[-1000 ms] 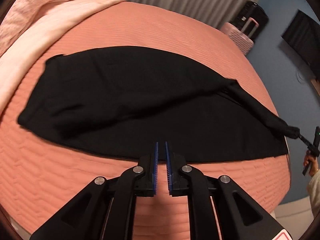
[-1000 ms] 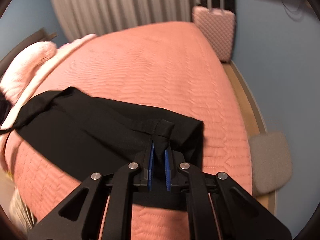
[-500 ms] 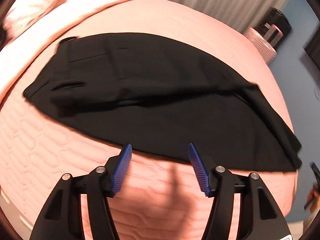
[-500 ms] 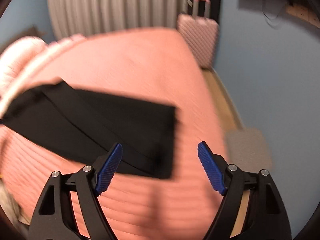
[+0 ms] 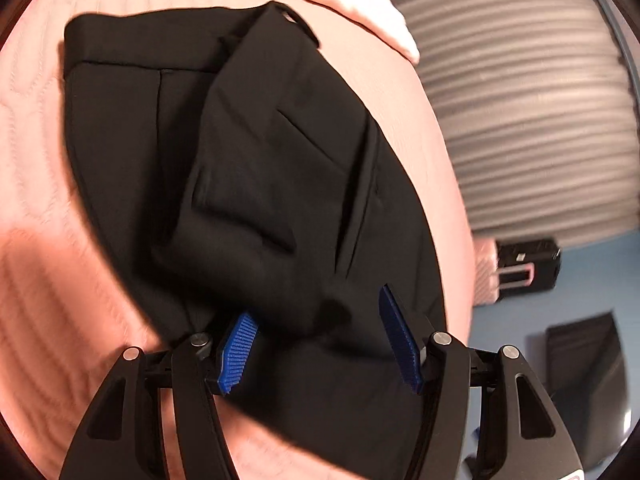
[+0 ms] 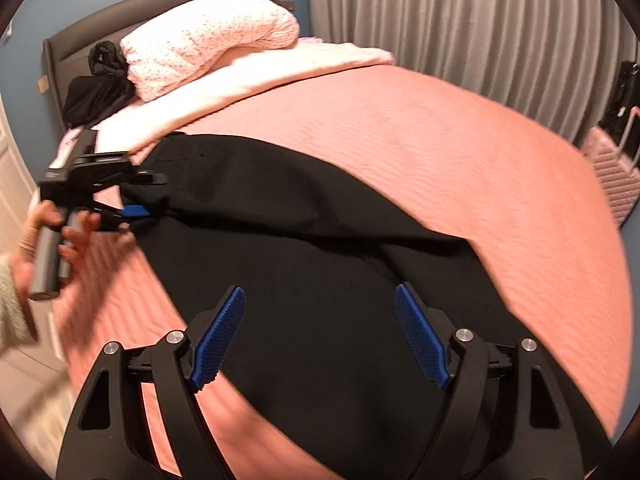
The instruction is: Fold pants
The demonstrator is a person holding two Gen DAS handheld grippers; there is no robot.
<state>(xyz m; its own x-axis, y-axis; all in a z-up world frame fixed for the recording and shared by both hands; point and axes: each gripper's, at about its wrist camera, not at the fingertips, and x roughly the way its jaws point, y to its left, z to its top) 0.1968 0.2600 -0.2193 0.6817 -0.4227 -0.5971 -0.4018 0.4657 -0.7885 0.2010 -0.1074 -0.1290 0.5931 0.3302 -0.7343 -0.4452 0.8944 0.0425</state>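
Note:
Black pants [image 6: 320,264] lie spread on the pink bedspread [image 6: 460,136], waistband toward the pillows. In the left wrist view the pants [image 5: 260,160] fill the middle, waistband at the top, with one layer lapped over the other. My left gripper [image 5: 320,344] is open, its blue pads straddling a raised bunch of cloth near the crotch area. It also shows in the right wrist view [image 6: 132,200] at the pants' left edge, held by a hand. My right gripper [image 6: 320,340] is open and empty just above the leg section.
A pink pillow [image 6: 208,44] and pale blanket [image 6: 256,76] lie at the head of the bed, with dark clothing [image 6: 96,88] beside the headboard. Grey curtains [image 6: 480,20] hang behind. A pink suitcase [image 6: 612,176] stands at the right, also in the left wrist view [image 5: 492,276].
Both grippers opened and let go of the pants. The left gripper swung round to the waist end and closed in on the cloth; the right gripper moved over the legs.

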